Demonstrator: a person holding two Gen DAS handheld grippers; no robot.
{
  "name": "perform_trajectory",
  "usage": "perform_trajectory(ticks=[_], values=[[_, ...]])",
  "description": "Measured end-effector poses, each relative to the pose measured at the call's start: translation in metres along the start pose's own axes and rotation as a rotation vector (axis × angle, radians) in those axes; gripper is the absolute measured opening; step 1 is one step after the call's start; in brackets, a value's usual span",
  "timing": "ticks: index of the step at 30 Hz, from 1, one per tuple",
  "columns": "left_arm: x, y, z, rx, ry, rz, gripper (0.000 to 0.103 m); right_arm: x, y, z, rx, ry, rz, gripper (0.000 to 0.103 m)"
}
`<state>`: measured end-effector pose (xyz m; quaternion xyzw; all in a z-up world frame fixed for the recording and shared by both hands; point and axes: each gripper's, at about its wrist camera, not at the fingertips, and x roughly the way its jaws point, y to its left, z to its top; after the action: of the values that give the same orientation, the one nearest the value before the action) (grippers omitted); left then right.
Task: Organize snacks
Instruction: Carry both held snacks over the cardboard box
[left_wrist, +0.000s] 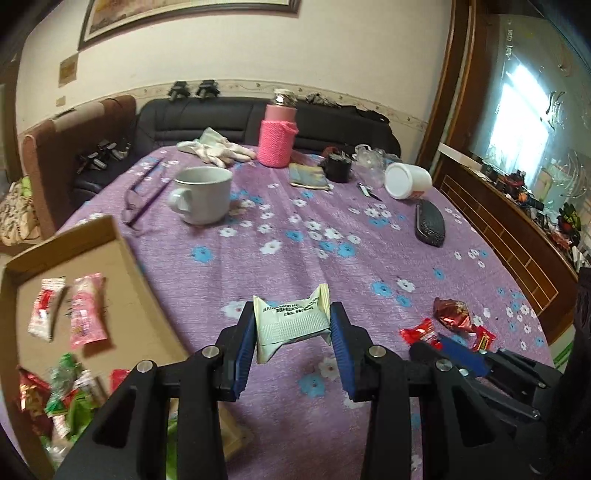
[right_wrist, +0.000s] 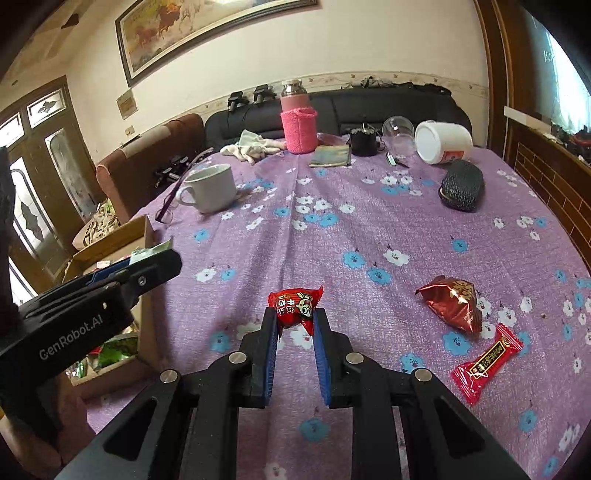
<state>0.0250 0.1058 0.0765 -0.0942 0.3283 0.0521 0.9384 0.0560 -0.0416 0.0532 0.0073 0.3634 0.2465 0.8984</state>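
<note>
My left gripper (left_wrist: 292, 317) is shut on a pale cream snack packet (left_wrist: 291, 323) and holds it above the purple flowered tablecloth (left_wrist: 332, 229). A cardboard box (left_wrist: 92, 254) to its left holds several snack packets, two pink-and-white ones (left_wrist: 86, 310) on top. My right gripper (right_wrist: 295, 314) is shut on a small red snack packet (right_wrist: 295, 304). It also shows in the left wrist view (left_wrist: 443, 343). Right of it on the cloth lie a dark red foil packet (right_wrist: 452, 302) and a red bar packet (right_wrist: 487, 367). The left gripper (right_wrist: 159, 258) shows at the left of the right wrist view.
On the far half of the table stand a white mug (left_wrist: 203, 194), a pink knit-covered bottle (left_wrist: 277, 133), white gloves (left_wrist: 218, 149), glasses (left_wrist: 144, 195), a tipped white tub (left_wrist: 406, 181), a black case (left_wrist: 430, 223) and a small black pot (left_wrist: 338, 166). A dark sofa (left_wrist: 207, 118) lies behind.
</note>
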Motion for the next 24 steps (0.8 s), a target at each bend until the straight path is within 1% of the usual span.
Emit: perform_trajectory(ticks=[4,9,17,24], values=[[-0.018,0.014,-0.007,-0.013,-0.032,0.047,0.038,0.001,0.015,0.001,-0.015,0.012,0.016,0.020],[-0.037,0.039,-0.014,-0.038,-0.062,0.107,0.038,0.002,0.047,0.004,-0.066,0.018,0.052,0.020],[-0.056,0.093,-0.030,-0.123,-0.069,0.206,0.038,0.013,0.110,0.010,-0.171,0.017,0.108,0.021],[-0.064,0.126,-0.045,-0.173,-0.057,0.294,0.038,0.038,0.154,0.006,-0.220,0.057,0.147,0.021]])
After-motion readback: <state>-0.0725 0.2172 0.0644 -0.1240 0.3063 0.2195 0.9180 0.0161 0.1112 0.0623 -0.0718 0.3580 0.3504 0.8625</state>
